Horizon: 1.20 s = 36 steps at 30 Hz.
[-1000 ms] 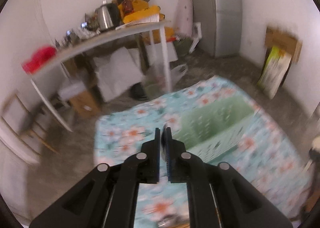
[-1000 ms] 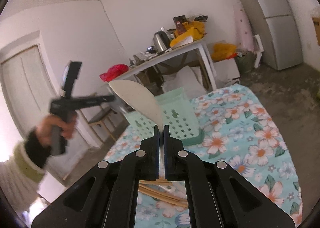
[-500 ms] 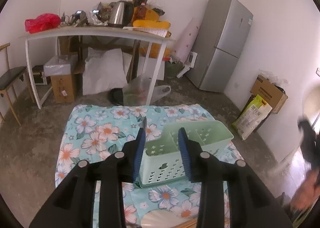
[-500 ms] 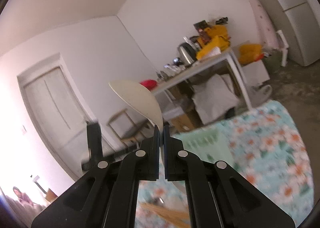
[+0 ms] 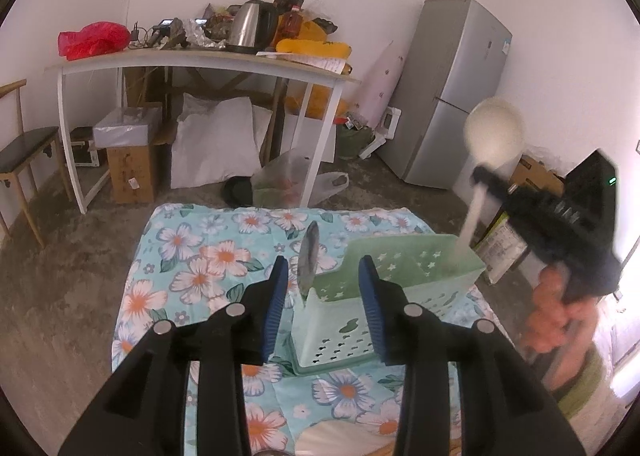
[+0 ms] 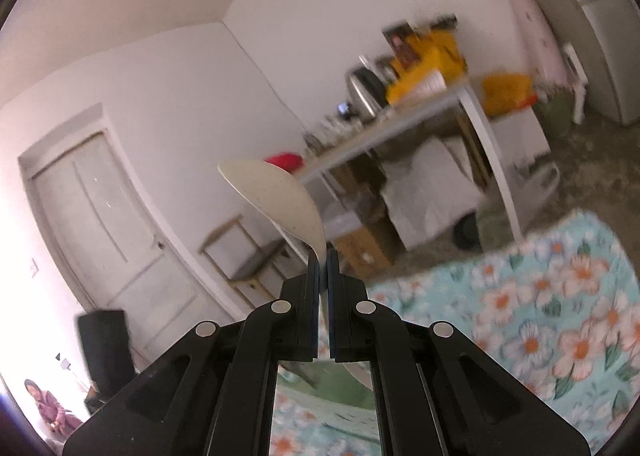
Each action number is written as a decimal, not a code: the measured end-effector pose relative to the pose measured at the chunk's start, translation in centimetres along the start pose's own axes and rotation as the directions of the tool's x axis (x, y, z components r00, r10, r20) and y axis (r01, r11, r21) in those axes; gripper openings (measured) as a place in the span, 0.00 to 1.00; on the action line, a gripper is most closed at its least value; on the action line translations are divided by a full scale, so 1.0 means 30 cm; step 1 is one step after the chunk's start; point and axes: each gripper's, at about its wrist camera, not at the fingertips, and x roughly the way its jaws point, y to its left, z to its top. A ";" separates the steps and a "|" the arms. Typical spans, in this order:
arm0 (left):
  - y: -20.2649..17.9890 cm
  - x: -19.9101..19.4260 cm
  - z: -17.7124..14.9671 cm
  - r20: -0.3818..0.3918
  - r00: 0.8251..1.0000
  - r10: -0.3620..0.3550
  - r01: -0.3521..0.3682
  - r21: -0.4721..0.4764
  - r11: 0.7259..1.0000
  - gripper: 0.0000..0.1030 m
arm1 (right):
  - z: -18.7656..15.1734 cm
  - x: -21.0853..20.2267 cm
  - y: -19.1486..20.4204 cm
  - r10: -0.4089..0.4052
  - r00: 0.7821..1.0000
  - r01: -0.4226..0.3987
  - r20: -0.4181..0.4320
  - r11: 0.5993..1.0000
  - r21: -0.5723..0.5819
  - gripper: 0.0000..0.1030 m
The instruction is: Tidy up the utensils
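Floral surface (image 5: 208,256) centre frame carries green caddy (image 5: 384,296). Left tongs (image 5: 322,308) wide open, empty. Right tongs (image 6: 323,262) clamped on white spoon (image 5: 494,131), handle entering caddy's right compartment. Risk: tilted handle catches rim, tips caddy.

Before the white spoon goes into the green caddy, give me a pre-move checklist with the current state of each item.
1. Right tool shut on the white spoon: ok.
2. Spoon handle end lined up with the far compartment of the green caddy: ok; how far down it reaches, cannot tell.
3. Caddy upright on the floral cloth: ok.
4. Left tool open, holding nothing, short of the caddy: ok.
5. Metal utensil standing at the caddy's near end, apart from the spoon: ok.
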 end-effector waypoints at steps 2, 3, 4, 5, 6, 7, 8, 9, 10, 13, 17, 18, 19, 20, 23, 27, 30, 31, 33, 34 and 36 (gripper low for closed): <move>-0.001 0.016 -0.004 -0.006 1.000 -0.004 0.004 -0.001 1.000 0.34 | -0.038 0.015 -0.034 -0.035 0.999 0.035 -0.035 0.999 0.010 0.04; -0.002 0.023 -0.005 -0.009 1.000 -0.006 0.006 -0.001 1.000 0.34 | -0.059 0.012 -0.052 -0.049 0.998 0.050 -0.046 0.999 0.022 0.06; -0.004 0.031 -0.005 -0.010 1.000 -0.006 0.006 0.000 1.000 0.34 | -0.070 0.007 -0.060 -0.059 0.997 0.061 -0.048 0.998 0.029 0.07; -0.006 0.037 -0.005 -0.012 1.000 -0.007 0.007 0.001 1.000 0.34 | -0.078 0.002 -0.067 -0.066 0.997 0.068 -0.049 0.997 0.036 0.07; -0.006 0.042 -0.003 -0.014 1.000 -0.008 0.008 0.001 1.000 0.34 | -0.086 -0.007 -0.072 -0.069 0.996 0.071 -0.048 0.997 0.041 0.08; -0.007 0.046 -0.002 -0.015 1.000 -0.009 0.009 0.001 1.000 0.34 | -0.095 -0.020 -0.072 -0.077 0.996 0.078 -0.045 0.996 0.040 0.09; -0.010 0.050 -0.001 -0.015 1.000 -0.011 0.011 0.002 1.000 0.34 | -0.100 -0.030 -0.069 -0.083 0.996 0.085 -0.041 0.996 0.036 0.10; -0.012 0.051 -0.002 -0.015 1.000 -0.010 0.010 0.003 1.000 0.34 | -0.104 -0.041 -0.063 -0.090 0.995 0.091 -0.035 0.995 0.030 0.13; -0.014 0.056 -0.002 -0.017 1.000 -0.008 0.008 0.003 1.000 0.34 | -0.112 -0.049 -0.058 -0.101 0.994 0.101 -0.030 0.995 0.021 0.15; -0.013 0.068 -0.002 -0.029 1.000 -0.005 0.005 -0.007 1.000 0.34 | -0.118 -0.054 -0.044 -0.123 0.992 0.123 -0.021 0.992 -0.002 0.16; -0.010 0.070 -0.009 -0.036 0.999 0.001 -0.001 -0.013 1.000 0.34 | -0.122 -0.083 -0.035 -0.159 0.987 0.159 0.004 0.987 -0.021 0.21; -0.009 0.068 -0.011 -0.036 0.999 0.001 -0.002 -0.014 1.000 0.34 | -0.126 -0.097 -0.029 -0.166 0.986 0.166 0.014 0.986 -0.025 0.23; -0.009 0.064 -0.012 -0.036 0.999 0.001 -0.002 -0.015 1.000 0.34 | -0.125 -0.104 -0.028 -0.170 0.985 0.170 0.020 0.985 -0.027 0.25; -0.009 0.059 -0.014 -0.036 0.999 0.001 -0.002 -0.016 1.000 0.34 | -0.127 -0.116 -0.024 -0.177 0.984 0.178 0.027 0.984 -0.029 0.26; -0.009 0.057 -0.015 -0.035 0.999 -0.001 0.000 -0.015 1.000 0.34 | -0.140 -0.144 -0.018 -0.200 0.979 0.201 0.037 0.979 -0.028 0.28; -0.003 0.028 -0.037 -0.036 0.999 -0.011 0.010 -0.025 1.000 0.34 | -0.161 -0.195 -0.010 -0.212 0.976 0.213 0.046 0.977 -0.012 0.28; -0.005 -0.012 -0.062 -0.037 0.999 -0.017 0.016 -0.027 1.000 0.34 | -0.177 -0.242 0.012 -0.224 0.973 0.225 0.049 0.974 -0.014 0.28; -0.007 -0.024 -0.069 -0.038 0.999 -0.018 0.017 -0.026 1.000 0.34 | -0.180 -0.254 0.021 -0.232 0.971 0.233 0.050 0.972 -0.018 0.28; -0.006 -0.054 -0.087 -0.039 0.999 -0.019 0.018 -0.029 0.999 0.36 | -0.197 -0.291 0.051 -0.248 0.968 0.249 0.044 0.968 -0.032 0.28; -0.006 -0.074 -0.099 -0.039 0.999 -0.023 0.022 -0.029 0.999 0.36 | -0.207 -0.304 0.065 -0.258 0.965 0.260 0.040 0.965 -0.043 0.28; -0.006 -0.115 -0.128 -0.039 0.999 -0.025 0.024 -0.031 0.999 0.38 | -0.229 -0.330 0.094 -0.281 0.959 0.282 0.028 0.957 -0.069 0.29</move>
